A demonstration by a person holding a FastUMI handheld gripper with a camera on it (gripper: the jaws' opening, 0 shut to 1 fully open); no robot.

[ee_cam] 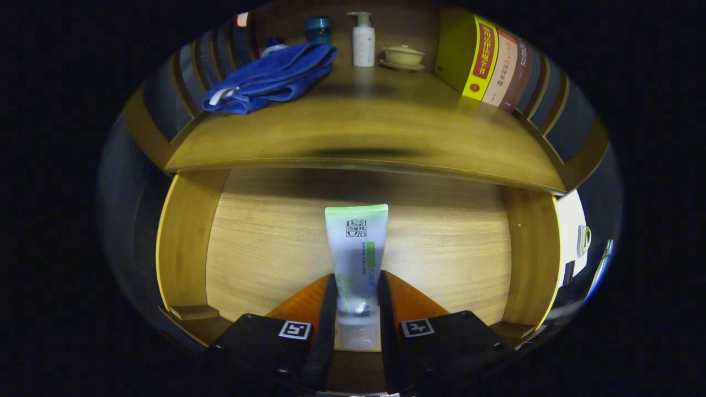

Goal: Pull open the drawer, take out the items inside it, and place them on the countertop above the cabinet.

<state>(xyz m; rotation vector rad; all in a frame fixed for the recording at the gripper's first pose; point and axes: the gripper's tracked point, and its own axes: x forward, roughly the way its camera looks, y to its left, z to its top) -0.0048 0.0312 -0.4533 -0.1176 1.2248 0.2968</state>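
The wooden drawer (187, 242) stands pulled open below the countertop (364, 138). A white and green tube (356, 248) lies lengthwise on the drawer floor, its crimped end pointing toward the cabinet. My gripper (356, 286) is down in the drawer with one finger on each side of the tube's lower half. Both fingers (326, 309) press against the tube's sides, so the gripper is shut on it. The tube's cap end sits between the fingers close to the camera.
On the countertop lie a folded blue towel (276, 77), a white pump bottle (363, 41), a dark teal jar (319, 28), a lidded beige bowl (404, 55) and upright books (485, 66) at the right. The drawer's side walls flank the tube.
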